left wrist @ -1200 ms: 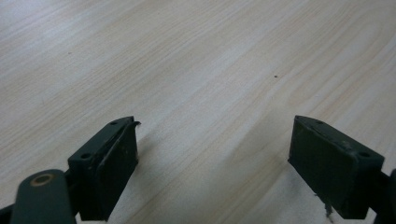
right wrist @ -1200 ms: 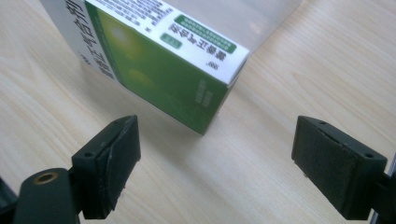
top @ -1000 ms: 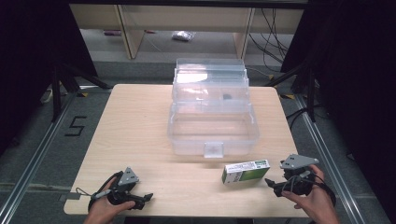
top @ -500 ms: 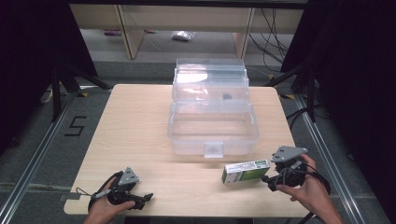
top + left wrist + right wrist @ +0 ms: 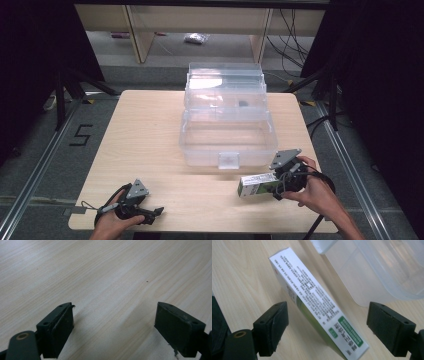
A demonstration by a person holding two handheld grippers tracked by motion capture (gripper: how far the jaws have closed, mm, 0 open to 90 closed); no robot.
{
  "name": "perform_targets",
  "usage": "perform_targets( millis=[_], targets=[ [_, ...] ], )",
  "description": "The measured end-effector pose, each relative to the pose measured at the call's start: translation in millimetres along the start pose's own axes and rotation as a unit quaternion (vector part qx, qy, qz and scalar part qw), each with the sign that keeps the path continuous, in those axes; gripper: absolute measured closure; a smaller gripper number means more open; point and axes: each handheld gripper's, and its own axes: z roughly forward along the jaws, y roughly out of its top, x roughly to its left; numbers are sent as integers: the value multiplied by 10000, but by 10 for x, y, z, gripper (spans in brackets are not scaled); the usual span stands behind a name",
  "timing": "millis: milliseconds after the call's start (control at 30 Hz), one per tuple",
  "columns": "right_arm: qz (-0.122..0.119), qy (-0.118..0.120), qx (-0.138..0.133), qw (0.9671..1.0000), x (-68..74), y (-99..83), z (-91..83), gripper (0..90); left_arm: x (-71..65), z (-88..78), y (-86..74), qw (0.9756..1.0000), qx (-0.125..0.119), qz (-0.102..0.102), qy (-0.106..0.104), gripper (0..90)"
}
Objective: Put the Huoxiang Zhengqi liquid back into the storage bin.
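Step in hand: the right gripper (image 5: 280, 185) closes in on the white and green printed cardboard box (image 5: 258, 184), seemingly to grasp it and carry it to the clear plastic storage bin (image 5: 227, 135).
Doing it well: square the jaws to the box's two long faces before squeezing, because the box runs on a slant through the gap; grip near its middle so it does not swing, and press lightly, since thin cardboard will likely dent.
Box and jaws: in the right gripper view the box (image 5: 317, 302) lies between the two black jaws, tilted, its green-marked end nearest the camera; neither jaw touches it, and the left one is the closer.
Right jaws: wide apart, holding nothing.
Box on the counter: it rests on the pale wooden counter (image 5: 145, 135) near the right front edge, just in front of the bin's right corner and apart from it.
Left gripper (image 5: 150, 214): it rests low at the near left of the counter, well apart from the box.
Left jaws: spread wide over bare wood, empty.
Risk: a skewed closing may push the box aside.
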Motion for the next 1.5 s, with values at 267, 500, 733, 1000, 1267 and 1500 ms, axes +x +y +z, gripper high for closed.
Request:
perform_targets(
  millis=[267,500,733,1000,1267,1500],
  targets=[
    [-171,225,272,9992,-18,96,156,200,-2,-6,-3,10000,-32,-5,-29,151],
    [-249,339,535,9977,-35,155,257,201,-3,-4,-3,10000,-38,-9,-29,150],
    [-387,449,687,9959,-80,183,356,207,-2,-3,-3,10000,-41,-15,-29,150],
    [-627,769,1023,9898,-80,203,469,271,-1,-1,-3,10000,-32,-24,-27,151],
    [-669,788,1150,9880,-87,195,527,330,-2,1,-5,10000,-32,-6,-35,150],
    [-841,931,1284,9838,-95,209,576,417,-1,2,-6,10000,-28,-11,-37,150]
  ],
)
